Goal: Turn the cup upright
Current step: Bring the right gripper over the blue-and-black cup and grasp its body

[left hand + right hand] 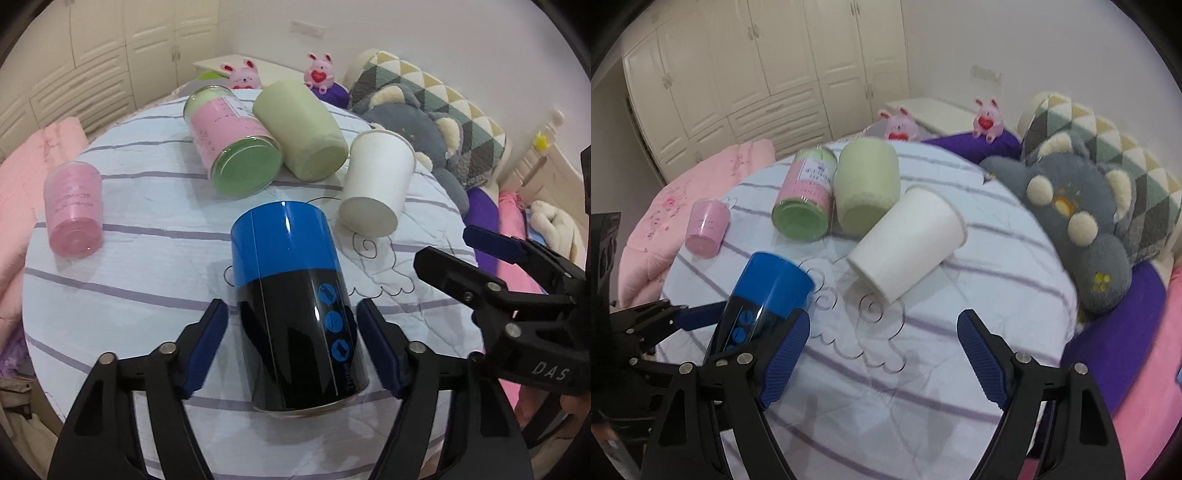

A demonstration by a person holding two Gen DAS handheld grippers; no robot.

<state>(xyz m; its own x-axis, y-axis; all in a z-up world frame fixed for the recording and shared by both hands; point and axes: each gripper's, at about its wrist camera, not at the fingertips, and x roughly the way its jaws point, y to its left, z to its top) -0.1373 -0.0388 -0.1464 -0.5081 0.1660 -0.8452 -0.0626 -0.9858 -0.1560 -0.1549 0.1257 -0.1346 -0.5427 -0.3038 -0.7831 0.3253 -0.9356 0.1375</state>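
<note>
A blue and black cup [295,306] lies on its side on the round striped table [110,295]. My left gripper [291,347] is open, its blue pads on either side of the cup's black end with small gaps. The cup also shows in the right wrist view [764,295], at the left. My right gripper [882,358] is open and empty over the table's near part, right of that cup. A white paper cup [908,243] lies on its side ahead of it.
A pink and green jar [232,144], a pale green cup [303,133] and a small pink cup [74,210] lie on their sides further back. Plush cushions [1078,214] crowd the table's right edge. A pink blanket [683,192] lies left.
</note>
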